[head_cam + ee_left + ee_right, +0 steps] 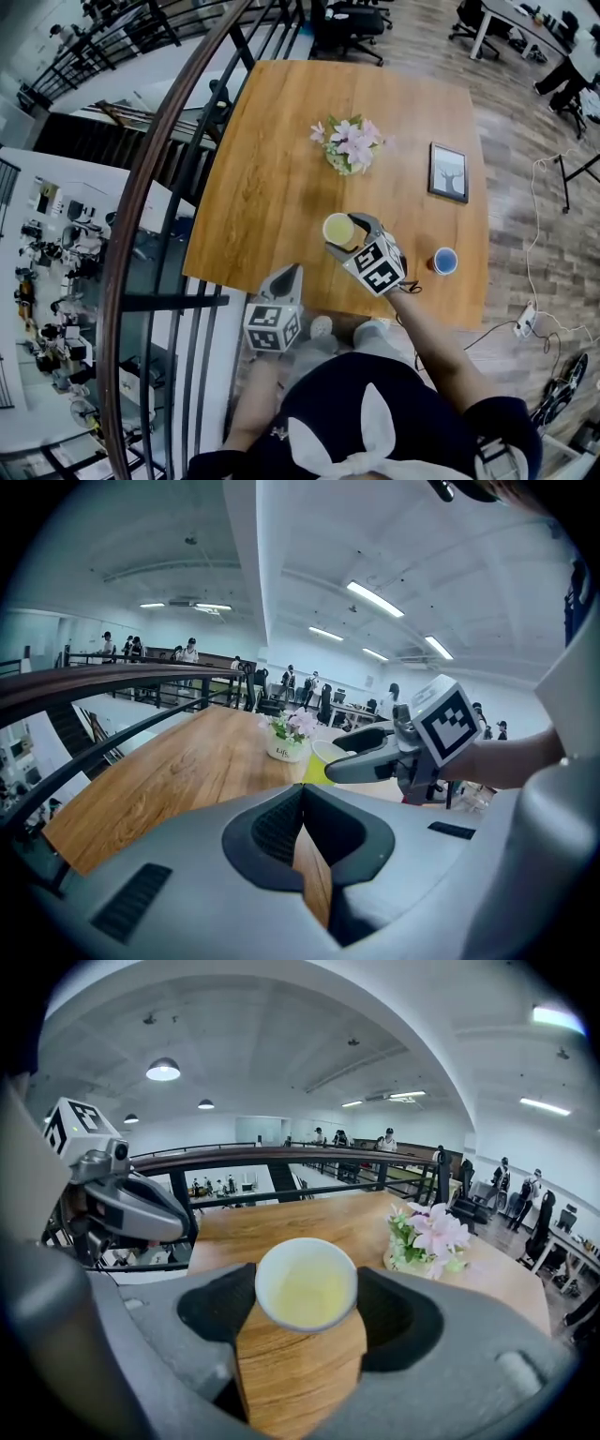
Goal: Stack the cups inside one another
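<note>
A yellow cup (337,230) with a white inside stands upright between the jaws of my right gripper (345,235), near the table's front edge. In the right gripper view the yellow cup (307,1290) touches both pads, so my right gripper (307,1277) is shut on it. A blue cup (444,261) stands alone to the right of that gripper, with something small and red against its left side. My left gripper (292,272) hangs at the front edge, left of the yellow cup. Its jaws meet at the tips, and the left gripper (303,794) holds nothing.
On the wooden table (272,169), a white pot of pink flowers (347,145) stands at the middle. A framed picture (448,172) lies at the right. A curved black railing (178,122) runs along the table's left side. The person's feet show below the front edge.
</note>
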A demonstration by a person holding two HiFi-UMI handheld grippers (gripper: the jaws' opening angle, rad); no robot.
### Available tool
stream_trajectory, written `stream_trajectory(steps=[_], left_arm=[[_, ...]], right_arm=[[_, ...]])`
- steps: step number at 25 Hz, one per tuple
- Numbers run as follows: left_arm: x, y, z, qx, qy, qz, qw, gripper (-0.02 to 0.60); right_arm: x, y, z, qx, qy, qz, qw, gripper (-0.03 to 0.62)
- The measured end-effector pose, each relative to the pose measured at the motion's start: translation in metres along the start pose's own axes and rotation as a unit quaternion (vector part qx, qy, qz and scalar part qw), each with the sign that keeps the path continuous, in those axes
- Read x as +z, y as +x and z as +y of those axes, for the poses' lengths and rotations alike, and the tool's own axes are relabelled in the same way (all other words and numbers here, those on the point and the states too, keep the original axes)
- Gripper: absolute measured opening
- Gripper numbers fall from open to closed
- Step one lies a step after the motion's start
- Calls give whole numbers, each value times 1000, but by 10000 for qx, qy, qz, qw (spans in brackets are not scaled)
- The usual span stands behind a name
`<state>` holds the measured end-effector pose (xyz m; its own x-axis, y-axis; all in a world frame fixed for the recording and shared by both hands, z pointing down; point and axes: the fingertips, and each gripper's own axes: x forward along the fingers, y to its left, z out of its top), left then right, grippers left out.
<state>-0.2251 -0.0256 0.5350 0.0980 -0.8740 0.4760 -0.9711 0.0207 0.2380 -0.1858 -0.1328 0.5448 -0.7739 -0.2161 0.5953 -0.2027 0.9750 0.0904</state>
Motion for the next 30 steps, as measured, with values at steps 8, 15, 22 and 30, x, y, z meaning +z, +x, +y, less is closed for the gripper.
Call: stream_trajectory(steps=[8,15,22,30], left_arm=[[10,-4,-14,-150,123,-126,9997,17],[6,-2,-27,-307,166,-102,9993,17],[3,8,-50,-600,292,-1,9978,17],[3,31,-93,-1139,584,106,9917,17]], right_arm=[[5,-41,13,-52,357,-358,9987,335],[2,-63,21,-162,429,-478,9978,336],[-15,-86,16,-407,592,-444,9964,335],[-46,-122,-6,-910,865,-359,9914,336]])
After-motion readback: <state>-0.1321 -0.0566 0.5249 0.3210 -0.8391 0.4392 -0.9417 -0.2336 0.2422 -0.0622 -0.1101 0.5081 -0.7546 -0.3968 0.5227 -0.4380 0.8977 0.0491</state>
